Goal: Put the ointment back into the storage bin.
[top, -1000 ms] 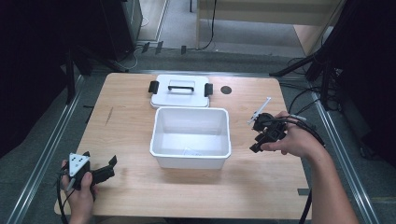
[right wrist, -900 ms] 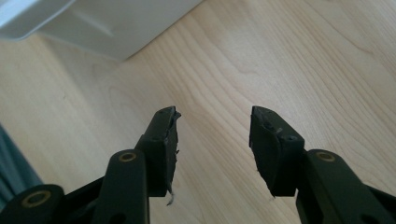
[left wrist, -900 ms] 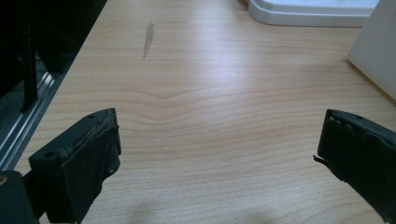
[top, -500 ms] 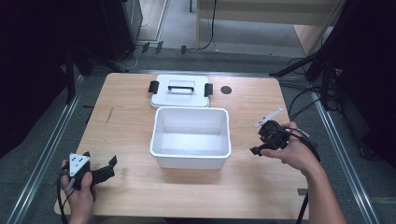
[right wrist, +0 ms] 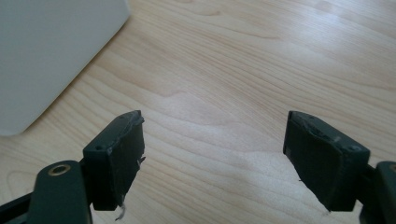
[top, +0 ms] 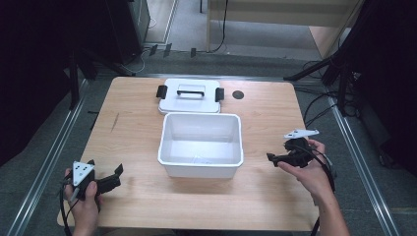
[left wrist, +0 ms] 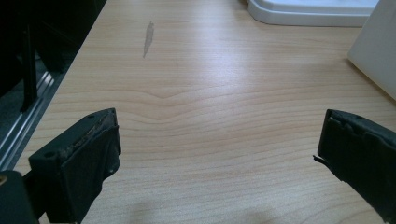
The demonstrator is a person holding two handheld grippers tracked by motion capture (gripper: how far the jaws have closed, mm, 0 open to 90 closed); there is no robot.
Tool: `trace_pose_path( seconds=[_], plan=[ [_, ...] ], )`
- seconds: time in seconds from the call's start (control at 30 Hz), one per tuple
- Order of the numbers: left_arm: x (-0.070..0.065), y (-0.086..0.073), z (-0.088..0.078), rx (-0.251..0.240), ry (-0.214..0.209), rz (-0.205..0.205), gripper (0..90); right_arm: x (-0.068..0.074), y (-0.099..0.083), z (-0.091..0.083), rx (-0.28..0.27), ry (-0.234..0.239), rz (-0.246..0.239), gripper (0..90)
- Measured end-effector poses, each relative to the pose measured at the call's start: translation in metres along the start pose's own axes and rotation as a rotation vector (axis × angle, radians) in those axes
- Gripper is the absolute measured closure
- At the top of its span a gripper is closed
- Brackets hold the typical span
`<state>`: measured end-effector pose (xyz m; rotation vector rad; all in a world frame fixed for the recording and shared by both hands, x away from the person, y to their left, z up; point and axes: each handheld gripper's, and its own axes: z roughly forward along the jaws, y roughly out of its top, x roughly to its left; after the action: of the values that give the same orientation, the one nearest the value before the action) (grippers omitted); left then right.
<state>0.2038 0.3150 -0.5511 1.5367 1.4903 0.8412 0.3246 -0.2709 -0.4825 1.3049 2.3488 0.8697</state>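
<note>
The white bin (top: 201, 144) stood at the table's (top: 137, 123) centre, its long axis running left to right, open side up; something small inside was too faint to identify. The lid (top: 190, 96) lay just behind it. The right gripper (top: 275, 158), jaws just spreading and empty, pointed toward the bin. The left gripper (top: 118, 175) was spread, empty.

The left claw (left wrist: 217, 154) stands wide apart over bare worktop (left wrist: 210, 93), a white bin wall (left wrist: 376, 56) at right, a lid edge (left wrist: 313, 11) beyond.
</note>
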Motion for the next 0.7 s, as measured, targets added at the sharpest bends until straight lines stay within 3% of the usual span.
trace_pose_path(
  seconds=[0.37,0.7],
  plan=[
    [0.0,0.0,0.0,0.002,0.0,0.0,0.2,-0.018,-0.041,-0.006,-0.174,-0.038,0.133,20.0],
    [0.0,0.0,0.0,0.0,0.003,-0.001,0.2,-0.028,-0.073,-0.015,-0.243,-0.039,0.183,15.4]
  ],
)
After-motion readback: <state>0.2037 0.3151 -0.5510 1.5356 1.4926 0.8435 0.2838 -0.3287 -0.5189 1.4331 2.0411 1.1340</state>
